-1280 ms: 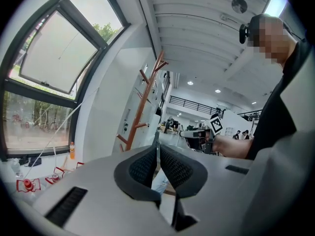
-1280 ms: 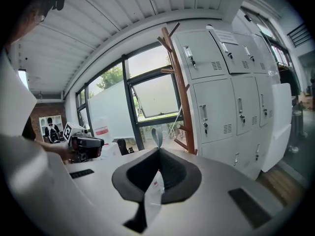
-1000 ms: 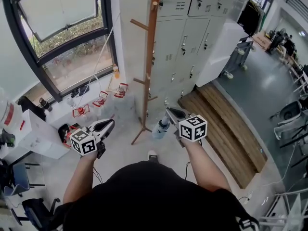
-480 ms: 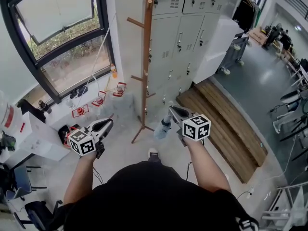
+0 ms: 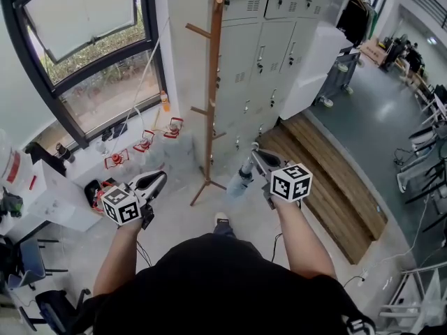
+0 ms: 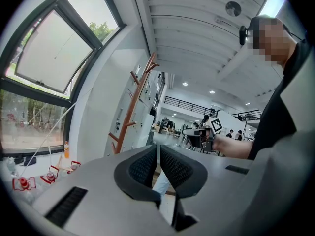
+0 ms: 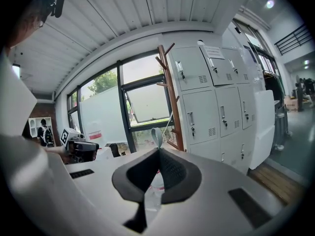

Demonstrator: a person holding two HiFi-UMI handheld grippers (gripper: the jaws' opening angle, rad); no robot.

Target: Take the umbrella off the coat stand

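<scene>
Holding: our right tongs are clenched on the umbrella, a pale folded one pinched between the pads.
Strap: a grey loop of the umbrella stands up just past the right tongs' tips.
Umbrella: we have it off the stand; it slants down from the right tongs' jaws toward the floor, apart from the pole and near its foot.
Left tongs: we hold the jaws pressed together but for a thin slit, with nothing between them. They sit about level with the right tongs and well apart from them.
Stand: brown wood, upright, ahead of us between the two tongs, nearer the right ones.
Lockers: pale grey, beyond the stand, ahead of the right tongs.
Window: dark-framed, ahead of the left tongs and off to their left.
</scene>
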